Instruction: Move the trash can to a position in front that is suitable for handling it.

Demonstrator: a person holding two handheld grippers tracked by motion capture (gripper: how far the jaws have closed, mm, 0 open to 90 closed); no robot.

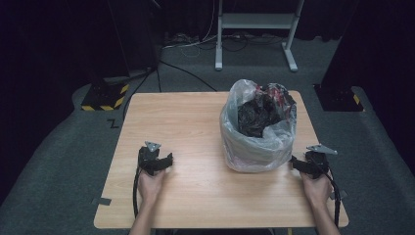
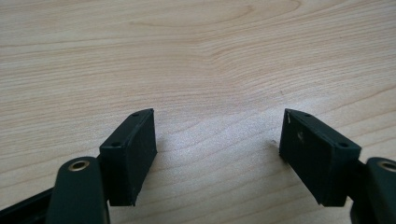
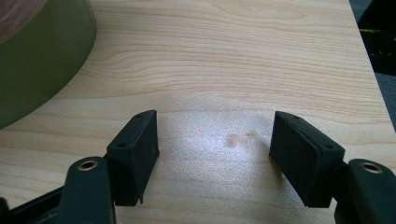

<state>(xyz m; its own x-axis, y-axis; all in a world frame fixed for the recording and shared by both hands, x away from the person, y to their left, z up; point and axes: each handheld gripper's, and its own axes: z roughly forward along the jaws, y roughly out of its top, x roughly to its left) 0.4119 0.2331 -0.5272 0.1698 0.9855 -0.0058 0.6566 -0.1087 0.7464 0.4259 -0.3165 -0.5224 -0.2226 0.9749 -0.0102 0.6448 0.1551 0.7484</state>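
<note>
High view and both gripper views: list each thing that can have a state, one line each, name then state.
left gripper: open, empty, over bare wood.
right gripper: open, empty, beside the bin.
bin: upright on the table, lined.
clear bag: lining the bin, mouth open, untied.
black bag: crumpled inside the clear bag, sticking out above the rim.
table: bin stands on its right half.

The high view looks forward and down from above the near edge of the light wooden table (image 1: 195, 127), framing all of it mid-frame. Each gripper view sits low and close, facing along its jaws over the same tabletop (image 2: 196, 56) (image 3: 233, 60).
</note>
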